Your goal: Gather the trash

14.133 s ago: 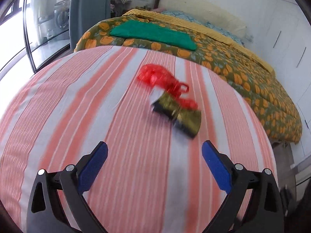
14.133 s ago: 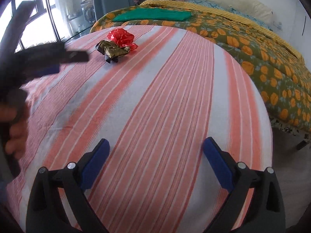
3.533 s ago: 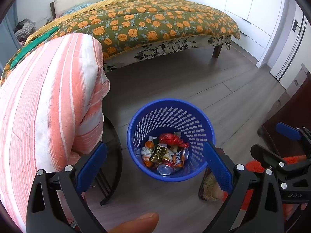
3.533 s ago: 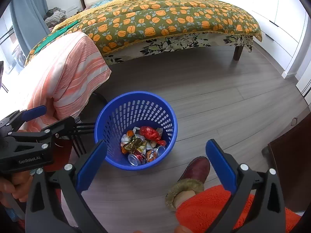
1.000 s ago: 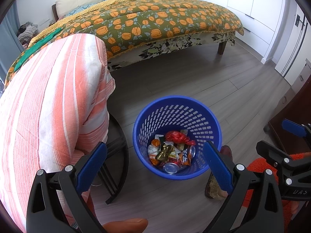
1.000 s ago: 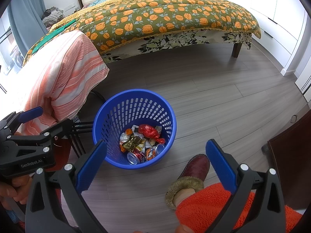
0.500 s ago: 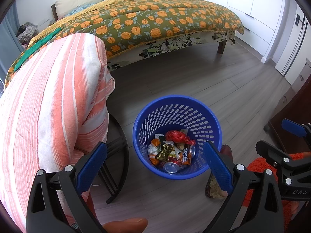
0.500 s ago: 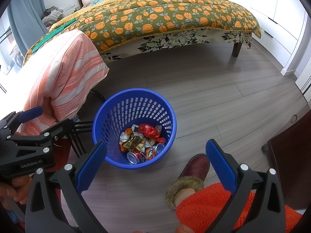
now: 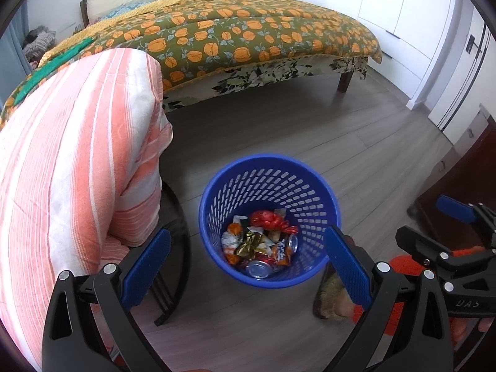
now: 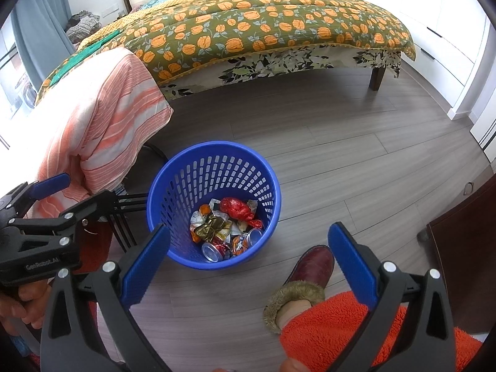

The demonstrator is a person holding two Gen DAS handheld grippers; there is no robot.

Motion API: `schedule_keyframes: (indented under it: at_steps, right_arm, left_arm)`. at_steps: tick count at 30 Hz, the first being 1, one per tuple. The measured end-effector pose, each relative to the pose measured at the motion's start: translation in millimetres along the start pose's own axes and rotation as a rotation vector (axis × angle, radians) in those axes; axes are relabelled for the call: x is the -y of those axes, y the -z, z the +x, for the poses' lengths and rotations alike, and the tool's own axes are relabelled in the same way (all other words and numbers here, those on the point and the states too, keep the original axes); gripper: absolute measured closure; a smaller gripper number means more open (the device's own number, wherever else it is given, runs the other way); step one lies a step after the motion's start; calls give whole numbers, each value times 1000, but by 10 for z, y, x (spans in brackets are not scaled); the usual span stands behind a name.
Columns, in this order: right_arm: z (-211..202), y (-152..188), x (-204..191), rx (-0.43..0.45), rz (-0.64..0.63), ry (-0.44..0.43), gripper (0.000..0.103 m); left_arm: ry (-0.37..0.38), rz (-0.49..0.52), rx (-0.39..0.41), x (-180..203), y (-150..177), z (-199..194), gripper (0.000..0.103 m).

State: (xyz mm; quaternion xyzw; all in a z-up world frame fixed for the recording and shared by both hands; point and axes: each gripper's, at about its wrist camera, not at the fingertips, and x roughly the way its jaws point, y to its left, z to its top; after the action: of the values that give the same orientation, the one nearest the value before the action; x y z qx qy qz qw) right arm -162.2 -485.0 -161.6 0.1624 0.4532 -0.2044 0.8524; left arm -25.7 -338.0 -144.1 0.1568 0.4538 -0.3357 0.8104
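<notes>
A blue plastic trash basket (image 9: 272, 170) stands on the grey wood floor; it also shows in the right wrist view (image 10: 217, 152). Inside lie a red wrapper (image 9: 269, 219), a gold wrapper (image 9: 249, 241), a can (image 9: 257, 269) and several other pieces; the red wrapper (image 10: 237, 208) and gold wrapper (image 10: 212, 226) also show in the right wrist view. My left gripper (image 9: 248, 263) is open and empty, above the basket. My right gripper (image 10: 248, 260) is open and empty, above the basket's near side.
A table with a pink striped cloth (image 9: 71, 155) stands left of the basket, its black legs (image 9: 173, 266) close to it. A bed with an orange-flowered cover (image 9: 248, 37) is behind. The person's slipper (image 10: 310, 266) is right of the basket. A dark cabinet (image 10: 465, 241) is at right.
Since 14 s ago, the red and gold wrappers went from the striped table into the basket. In the last second both grippers stay nearly still, open and empty.
</notes>
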Motion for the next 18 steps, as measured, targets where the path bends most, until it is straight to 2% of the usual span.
schedule_keyframes:
  at_steps: [3,18]
  right_arm:
    - [0,33,4,1,2,3,5]
    - [-3,25,8,0,1,3,5]
  left_arm:
    - [-23,-1,2,7,-10,-11,5]
    - [-36,13,-17,44,-37,-3,5]
